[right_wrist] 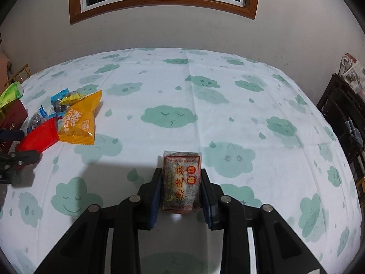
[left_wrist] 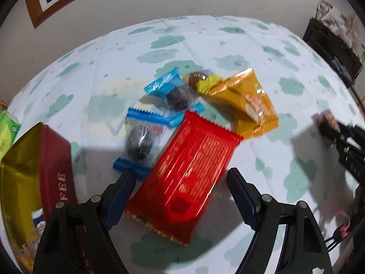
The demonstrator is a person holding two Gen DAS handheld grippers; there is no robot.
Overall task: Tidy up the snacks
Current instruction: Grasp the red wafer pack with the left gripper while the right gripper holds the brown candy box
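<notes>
Snacks lie in a loose cluster on the cloud-print tabletop [right_wrist: 228, 105]: a red packet [left_wrist: 189, 178] nearest the left gripper [left_wrist: 180, 178], an orange packet [left_wrist: 248, 105] beyond it touching its far corner, two clear packets with blue ends [left_wrist: 141, 139] side by side to the left, and a small yellow-green wrapped sweet [left_wrist: 203, 81] at the far edge of the pile. The left gripper's fingers [left_wrist: 121, 189] are spread wide on either side of the red packet's near half, with no pad visibly pressing on it; the view is blurred. A dark red box [left_wrist: 54, 166] with a gold lining stands open at the left, just beside the blue-ended packets. Well apart from the pile, the right gripper [right_wrist: 181, 182] pinches a sesame bar [right_wrist: 181, 182] in a clear wrapper with red print, its fingers [right_wrist: 155, 196] pressed against both long sides, above the cloth.
</notes>
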